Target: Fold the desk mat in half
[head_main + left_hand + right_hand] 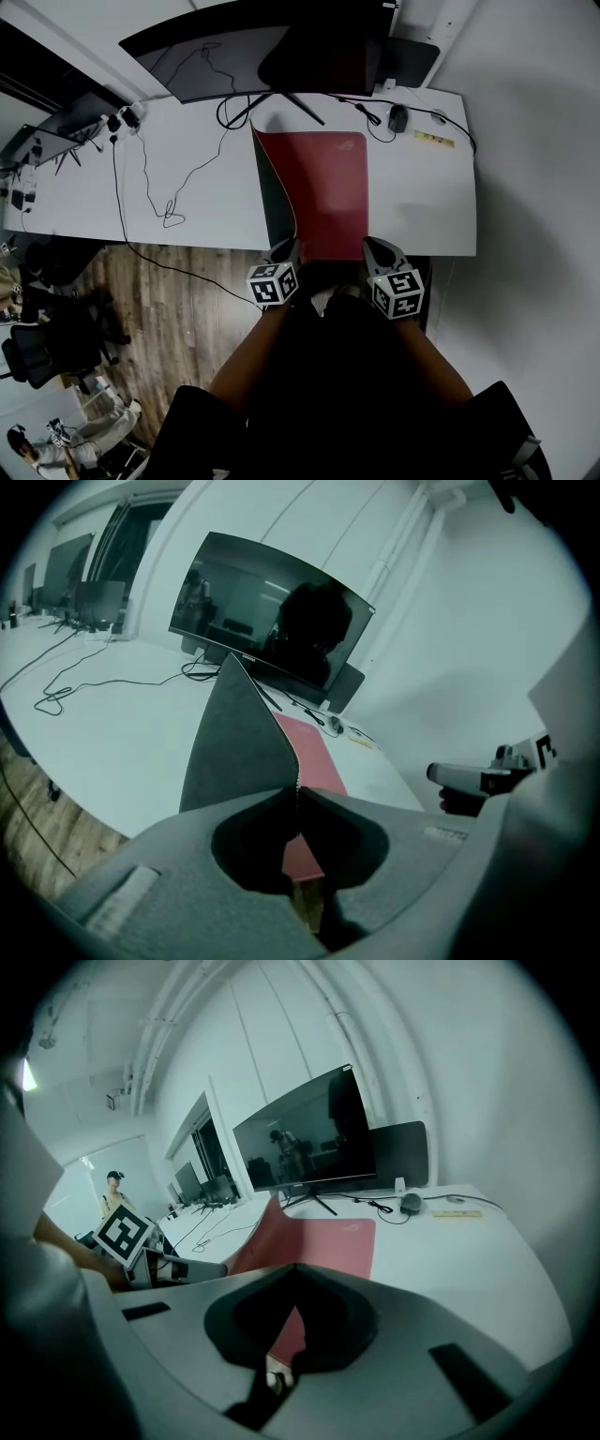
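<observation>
At the bench's near edge, the left gripper (287,251) pinches the lifted half of the desk mat (328,187); the right gripper (377,249), just rightward, clamps its flat corner.

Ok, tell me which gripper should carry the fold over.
Left. The left gripper is shut on the raised left edge of the desk mat, grey underside showing; the right gripper holds the low right corner, likely better as an anchor.
</observation>
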### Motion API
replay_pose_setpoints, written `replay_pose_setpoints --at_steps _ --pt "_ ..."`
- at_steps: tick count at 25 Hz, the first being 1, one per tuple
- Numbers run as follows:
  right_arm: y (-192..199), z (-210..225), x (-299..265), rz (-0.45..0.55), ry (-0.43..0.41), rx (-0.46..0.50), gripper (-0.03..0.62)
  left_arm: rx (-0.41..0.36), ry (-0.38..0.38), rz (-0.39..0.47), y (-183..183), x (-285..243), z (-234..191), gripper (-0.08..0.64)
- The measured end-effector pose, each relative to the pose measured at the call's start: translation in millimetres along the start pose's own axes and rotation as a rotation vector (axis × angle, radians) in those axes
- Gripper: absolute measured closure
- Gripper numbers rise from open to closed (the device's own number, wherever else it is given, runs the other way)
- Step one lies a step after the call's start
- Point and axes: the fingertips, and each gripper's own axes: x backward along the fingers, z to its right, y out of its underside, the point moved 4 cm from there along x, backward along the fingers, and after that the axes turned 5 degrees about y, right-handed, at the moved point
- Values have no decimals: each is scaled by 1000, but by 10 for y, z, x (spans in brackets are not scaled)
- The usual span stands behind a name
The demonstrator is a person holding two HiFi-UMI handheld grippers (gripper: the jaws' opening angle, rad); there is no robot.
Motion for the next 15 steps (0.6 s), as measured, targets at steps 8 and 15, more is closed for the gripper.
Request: replay_pose_setpoints --at_steps 8,15 --pt "45 169 59 6 -7 -13 592 -8 5 -14 70 -115 176 529" --pt "147 333 82 -17 1 -18 592 23 14 -28 117 -208 315 529"
